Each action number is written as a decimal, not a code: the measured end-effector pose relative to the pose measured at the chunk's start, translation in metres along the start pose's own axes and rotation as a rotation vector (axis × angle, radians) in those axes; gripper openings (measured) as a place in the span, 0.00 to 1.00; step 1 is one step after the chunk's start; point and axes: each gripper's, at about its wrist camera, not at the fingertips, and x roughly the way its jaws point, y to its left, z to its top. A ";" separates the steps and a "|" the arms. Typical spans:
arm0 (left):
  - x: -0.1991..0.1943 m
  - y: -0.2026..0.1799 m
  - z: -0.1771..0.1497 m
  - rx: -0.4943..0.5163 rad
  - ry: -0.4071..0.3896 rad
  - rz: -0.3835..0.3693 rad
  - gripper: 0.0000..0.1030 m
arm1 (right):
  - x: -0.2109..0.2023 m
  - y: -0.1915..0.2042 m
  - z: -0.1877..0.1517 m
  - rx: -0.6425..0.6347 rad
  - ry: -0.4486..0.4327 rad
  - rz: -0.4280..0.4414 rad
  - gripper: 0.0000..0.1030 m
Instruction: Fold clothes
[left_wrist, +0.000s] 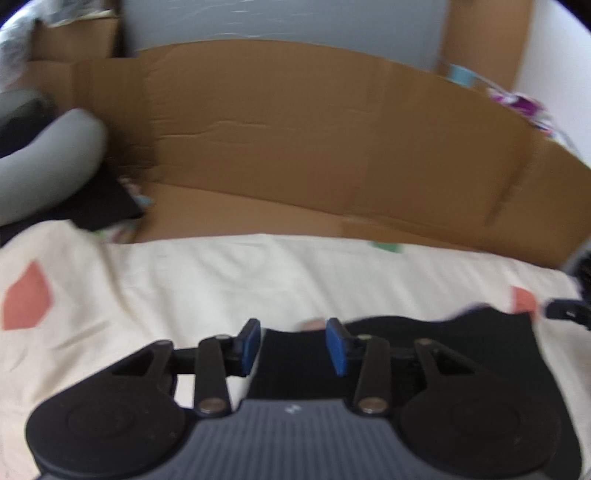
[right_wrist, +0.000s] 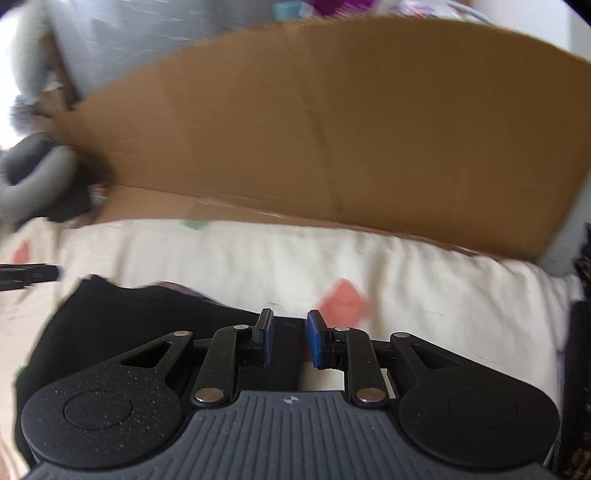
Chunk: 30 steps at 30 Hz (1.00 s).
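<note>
Black garment (left_wrist: 424, 354) lies flat on the cream bedsheet (left_wrist: 207, 280), close to its near edge, in both wrist views. Left gripper (left_wrist: 293, 347) stands over the garment's left edge, jaws apart, blue pads clear of the cloth. Right gripper (right_wrist: 288, 339) stands over its right edge, jaws narrowly apart, black fabric between the pads, not pinched. Sheet carries pink patches. Brown cardboard (left_wrist: 295, 140) stands along the far edge; a grey cushion (left_wrist: 48, 158) lies at the far left corner.

Both wrist views low, close, angled down, sharing cardboard sheet (left_wrist: 295, 140) beyond
</note>
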 end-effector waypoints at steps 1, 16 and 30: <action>-0.001 -0.007 -0.001 0.014 -0.002 -0.018 0.40 | -0.002 0.005 0.000 -0.007 -0.008 0.031 0.20; 0.008 -0.053 -0.026 0.064 0.011 -0.154 0.19 | 0.018 0.080 -0.010 -0.178 0.032 0.171 0.19; 0.037 -0.053 -0.046 0.068 0.021 -0.125 0.22 | 0.057 0.090 -0.019 -0.255 0.073 0.118 0.21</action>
